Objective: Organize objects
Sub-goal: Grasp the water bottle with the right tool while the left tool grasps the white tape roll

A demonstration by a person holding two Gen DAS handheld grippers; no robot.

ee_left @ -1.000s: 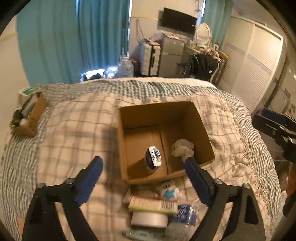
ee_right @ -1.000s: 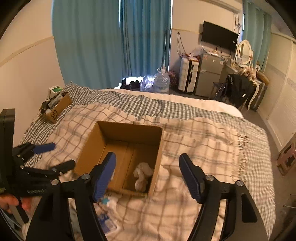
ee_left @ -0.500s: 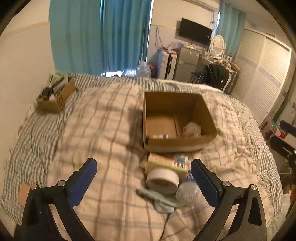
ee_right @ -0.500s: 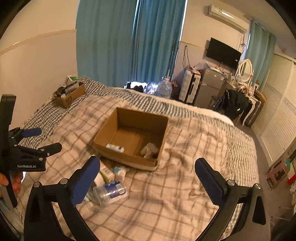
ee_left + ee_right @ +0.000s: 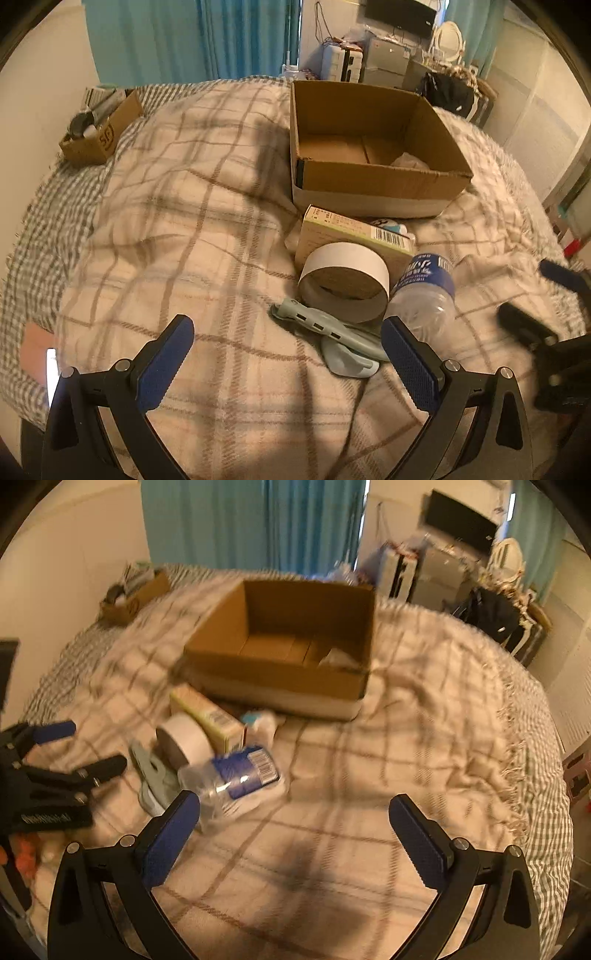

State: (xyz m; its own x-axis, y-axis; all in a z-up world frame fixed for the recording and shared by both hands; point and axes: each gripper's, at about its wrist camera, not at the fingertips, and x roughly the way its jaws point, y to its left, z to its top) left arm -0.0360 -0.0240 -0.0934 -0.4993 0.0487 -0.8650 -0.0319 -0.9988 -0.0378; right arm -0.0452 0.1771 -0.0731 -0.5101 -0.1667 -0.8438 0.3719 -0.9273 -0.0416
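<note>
An open cardboard box (image 5: 369, 181) (image 5: 280, 679) sits on the plaid bed with crumpled white stuff (image 5: 408, 160) inside. In front of it lie a green carton (image 5: 354, 229) (image 5: 207, 712), a tape roll (image 5: 343, 284) (image 5: 184, 742), a clear plastic bottle with a blue label (image 5: 424, 291) (image 5: 236, 775), a grey-green tool (image 5: 332, 332) (image 5: 155, 775) and a small white-blue item (image 5: 388, 226) (image 5: 258, 720). My left gripper (image 5: 288, 354) is open and empty, just short of the tool. My right gripper (image 5: 295, 830) is open and empty over bare blanket, right of the bottle.
A small cardboard box of clutter (image 5: 96, 129) (image 5: 129, 594) sits at the bed's far left corner. Teal curtains (image 5: 192, 37), a suitcase, a fridge and a TV stand beyond the bed. The right gripper shows at the left wrist view's right edge (image 5: 546, 325).
Both grippers have pulled back from the box and dropped lower toward the pile of objects. The small bottle seen in the box earlier is now hidden behind its front wall.
</note>
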